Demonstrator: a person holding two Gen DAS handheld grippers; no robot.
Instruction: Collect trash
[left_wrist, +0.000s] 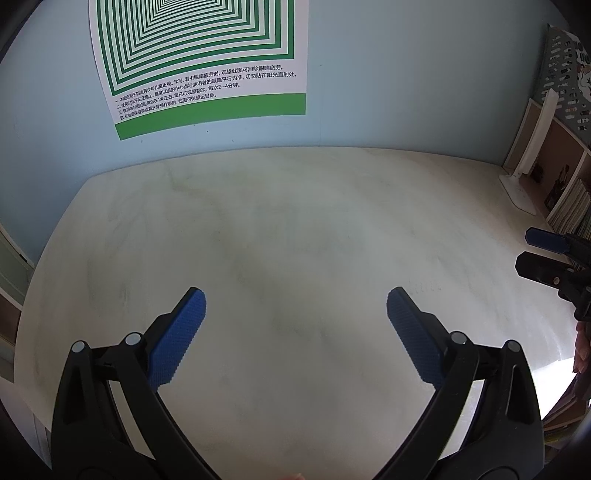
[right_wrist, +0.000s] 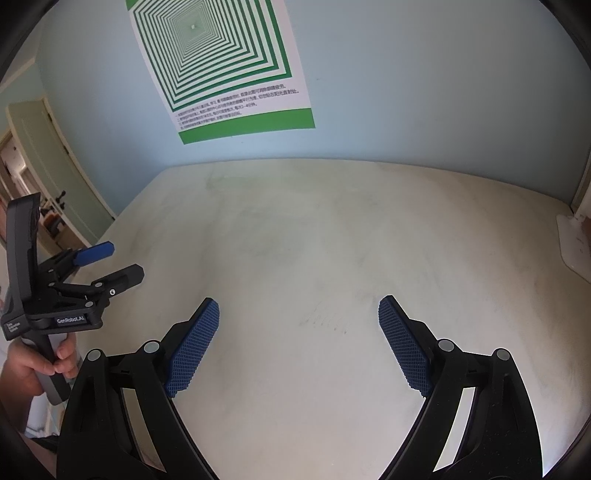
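Left wrist view: your left gripper (left_wrist: 295, 306) and right gripper (left_wrist: 524, 251), at three o'clock, gape empty over the desk (left_wrist: 295, 221); sweeping blindly risks collision.

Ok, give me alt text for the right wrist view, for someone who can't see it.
The right gripper, jaws wide open and empty, hangs over a pale desk with no trash visible. The left gripper, also open, is hand-held at the left edge. A green-and-white concentric-squares poster hangs on the light blue wall behind.

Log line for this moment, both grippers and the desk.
left gripper: open, holds nothing | right gripper: open, holds nothing | desk: no trash in view | lamp base: far right corner | poster: on wall
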